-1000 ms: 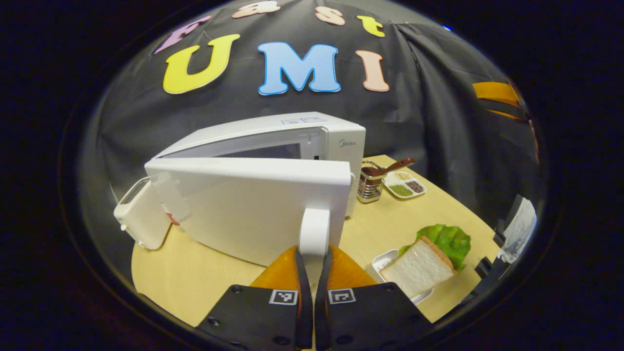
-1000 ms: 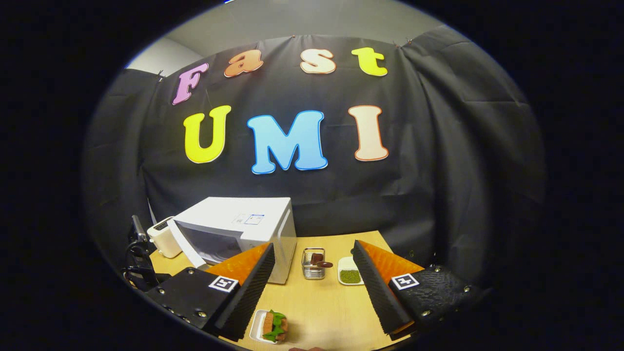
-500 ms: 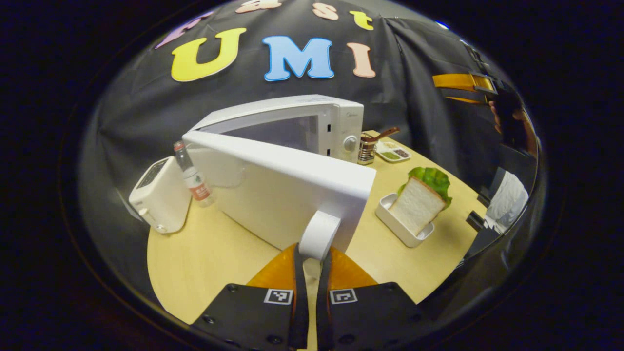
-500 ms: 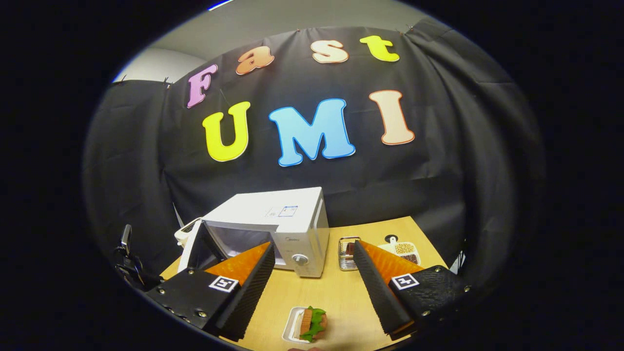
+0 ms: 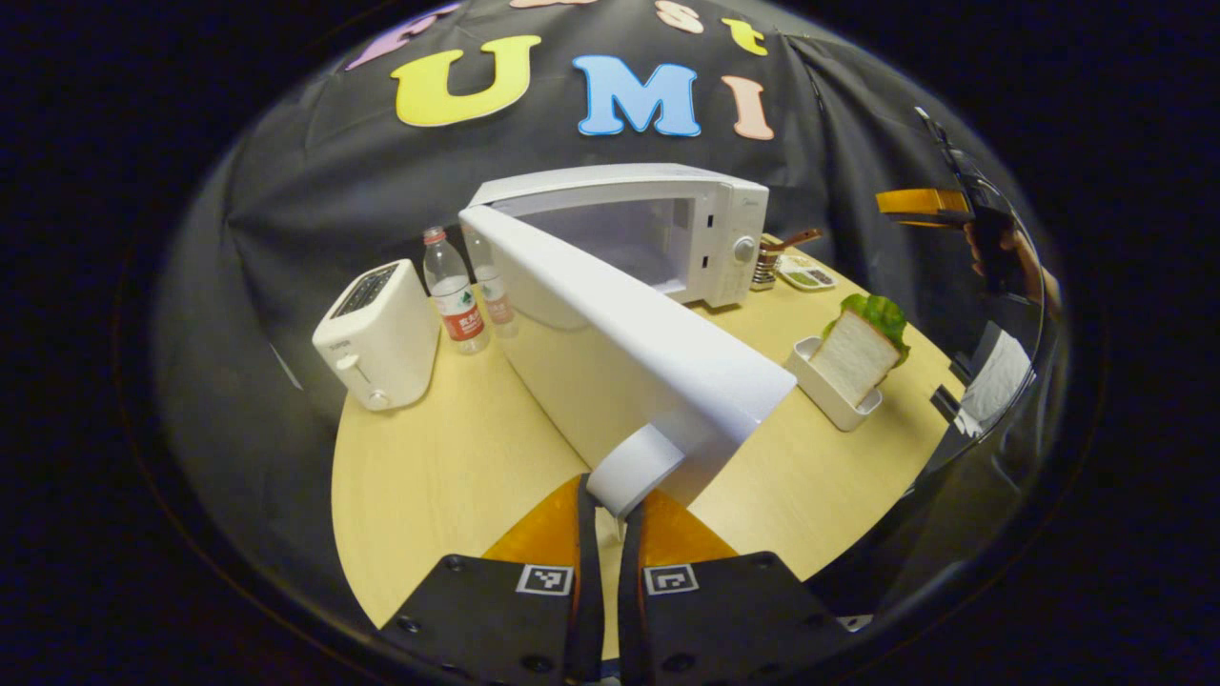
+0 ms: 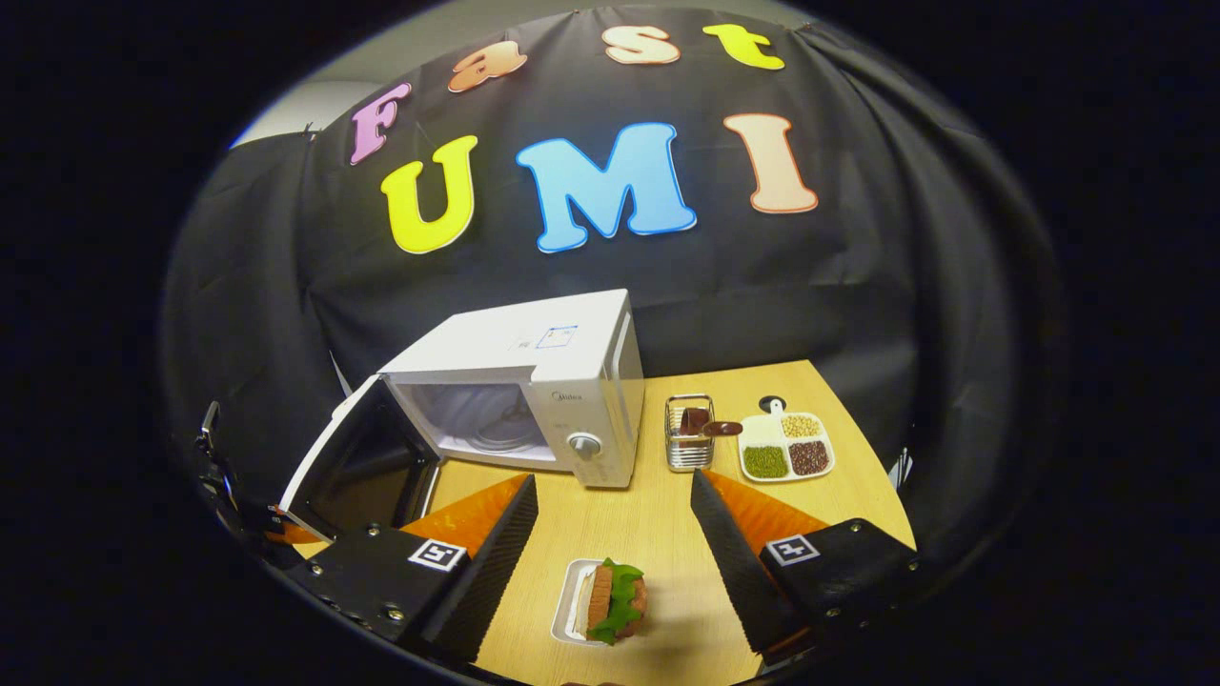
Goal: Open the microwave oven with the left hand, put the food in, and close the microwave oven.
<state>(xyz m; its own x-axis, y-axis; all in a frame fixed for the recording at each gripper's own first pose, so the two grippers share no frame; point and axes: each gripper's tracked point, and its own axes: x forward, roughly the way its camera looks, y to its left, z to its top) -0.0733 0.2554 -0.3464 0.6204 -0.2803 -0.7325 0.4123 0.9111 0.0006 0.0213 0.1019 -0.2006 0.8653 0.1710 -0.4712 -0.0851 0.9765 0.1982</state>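
The left tongs (image 5: 604,534) pinch the open Midea microwave (image 6: 534,400) door's handle (image 5: 634,467); the right tongs (image 6: 615,553) gape, empty, above the sandwich (image 6: 615,602).

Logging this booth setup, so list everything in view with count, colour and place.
microwave: one, white, back of table, door open
sandwich: one, bread with green lettuce, in a white tray, front of table
toaster: one, white, left of microwave
bottles: two, clear, beside toaster
wire basket: one, metal, right of microwave
divided dish: one, white, right of basket
table: one, light wood
left gripper: shut on door handle
right gripper: open, above sandwich
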